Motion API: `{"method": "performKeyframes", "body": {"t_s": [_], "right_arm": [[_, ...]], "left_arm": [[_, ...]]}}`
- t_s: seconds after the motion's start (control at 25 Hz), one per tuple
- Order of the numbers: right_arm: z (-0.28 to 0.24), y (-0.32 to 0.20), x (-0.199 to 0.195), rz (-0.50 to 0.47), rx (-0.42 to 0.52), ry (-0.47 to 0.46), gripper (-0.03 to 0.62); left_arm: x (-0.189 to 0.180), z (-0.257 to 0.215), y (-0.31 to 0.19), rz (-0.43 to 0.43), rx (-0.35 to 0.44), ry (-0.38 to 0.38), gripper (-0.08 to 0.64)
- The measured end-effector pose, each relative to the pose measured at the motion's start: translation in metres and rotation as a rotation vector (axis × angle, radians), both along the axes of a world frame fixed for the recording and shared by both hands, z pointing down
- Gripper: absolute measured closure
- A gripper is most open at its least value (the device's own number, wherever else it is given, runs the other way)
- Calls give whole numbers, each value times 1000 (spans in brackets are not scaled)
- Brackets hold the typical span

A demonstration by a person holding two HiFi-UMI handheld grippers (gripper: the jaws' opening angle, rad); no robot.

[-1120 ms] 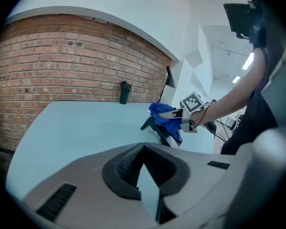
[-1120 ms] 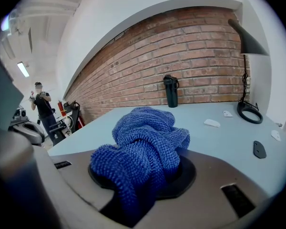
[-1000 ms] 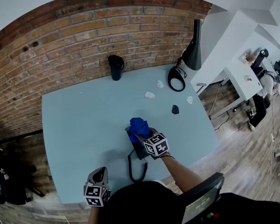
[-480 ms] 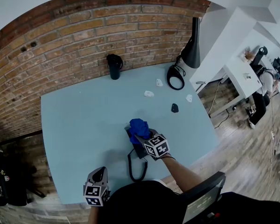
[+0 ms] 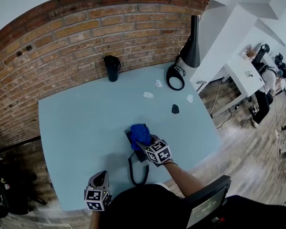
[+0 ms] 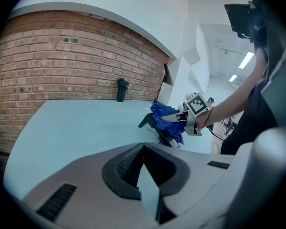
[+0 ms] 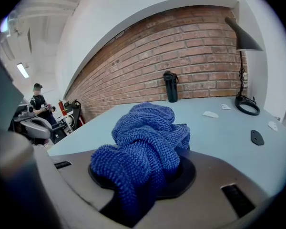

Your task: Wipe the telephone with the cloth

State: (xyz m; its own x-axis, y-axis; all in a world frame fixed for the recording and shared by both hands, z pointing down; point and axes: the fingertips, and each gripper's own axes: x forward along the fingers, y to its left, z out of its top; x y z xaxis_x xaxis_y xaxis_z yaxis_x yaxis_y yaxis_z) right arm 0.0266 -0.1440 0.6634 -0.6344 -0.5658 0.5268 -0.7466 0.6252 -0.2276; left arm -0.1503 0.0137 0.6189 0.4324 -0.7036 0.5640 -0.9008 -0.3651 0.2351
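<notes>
Brick wall behind, pale blue desk [image 5: 76, 123] in front of it, more office off the right of the frame. Black telephone [image 5: 132, 143] sits low-centre on the desk, close to the operator, with its coiled cord [image 5: 137, 170] looping toward the bottom edge. Right claw [image 5: 145, 141] is clamped on the cloth [image 5: 140, 132]. Its own view shows blue terry bunched into a wad that fills the gap between the jaws and spills forward, so a padded lump leads rather than bare plastic. Reads as deliberate: the wad gives a soft contact face and stops the jaw tips scraping the phone. In the head view the wad sits on the telephone's upper end, touching as far as I can tell. The left gripper view agrees, with the cloth lying over the dark body. Wiping looks under way; can't judge how much is covered. Left claw [image 5: 100, 176] hangs at lower left of the frame, well apart from the phone, jaws together with nothing between them, so it isn't bracing anything. Risk: the phone is unrestrained, and a firm stroke could skate it or drag the cord. Pinning the base with the left claw would fix that. Tumbler [image 5: 111, 67], lamp [image 5: 191, 46] and white scraps [image 5: 148, 95] sit in the upper half, well clear of the work zone.
</notes>
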Motion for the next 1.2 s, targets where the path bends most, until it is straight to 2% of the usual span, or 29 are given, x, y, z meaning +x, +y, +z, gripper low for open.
{"method": "performKeyframes", "body": {"t_s": [1.2], "right_arm": [[30, 59, 16, -14, -90, 7, 426]], "left_arm": [[9, 7, 4, 49, -13, -7, 538]]}}
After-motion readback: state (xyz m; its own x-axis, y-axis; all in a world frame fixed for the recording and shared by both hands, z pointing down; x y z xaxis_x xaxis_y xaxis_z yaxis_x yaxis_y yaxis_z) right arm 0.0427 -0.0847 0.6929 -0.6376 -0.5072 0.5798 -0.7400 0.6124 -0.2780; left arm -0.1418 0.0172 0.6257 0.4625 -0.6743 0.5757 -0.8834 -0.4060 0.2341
